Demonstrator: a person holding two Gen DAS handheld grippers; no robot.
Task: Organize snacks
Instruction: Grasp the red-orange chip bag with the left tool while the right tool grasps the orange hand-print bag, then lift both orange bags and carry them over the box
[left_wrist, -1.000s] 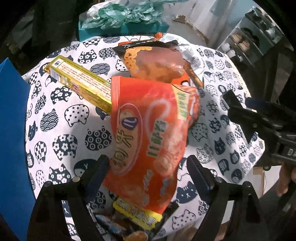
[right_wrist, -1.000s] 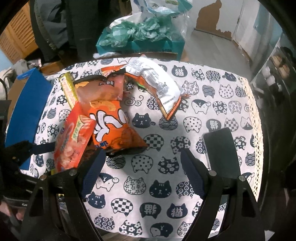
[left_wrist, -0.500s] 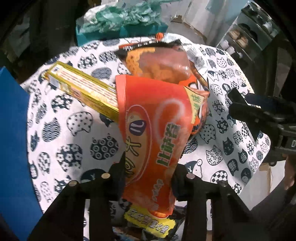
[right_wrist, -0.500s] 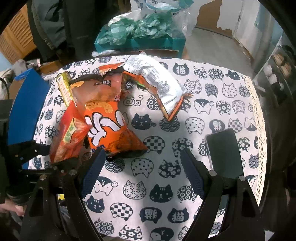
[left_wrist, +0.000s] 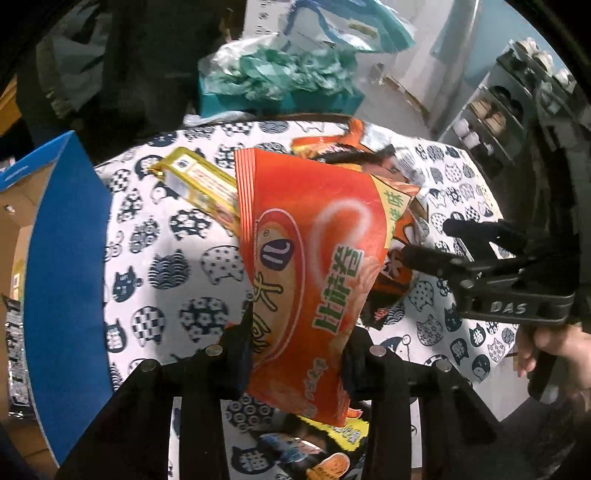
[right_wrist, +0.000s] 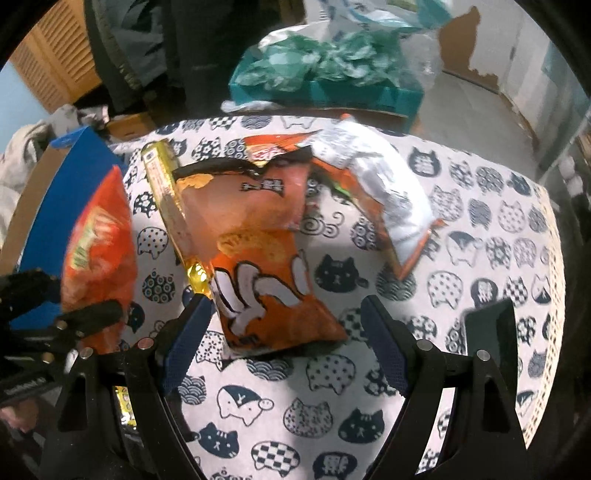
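1. Left wrist view: my left gripper (left_wrist: 295, 350) pinches the red snack bag (left_wrist: 314, 266), lifted off the table (left_wrist: 155, 236).
2. Right gripper (right_wrist: 284, 339) gapes empty above the orange bag (right_wrist: 266, 288).
3. Next, I judge: carry to the blue box (left_wrist: 62, 266).

My red bag (left_wrist: 314, 266) covers most of the yellow box (left_wrist: 199, 184) and the bags behind it in the left view. In the right view that bag (right_wrist: 99, 251) is blurred at left. A yellow pack (left_wrist: 332, 432) under my left tool (left_wrist: 295, 354) is mostly hidden, its print unreadable.
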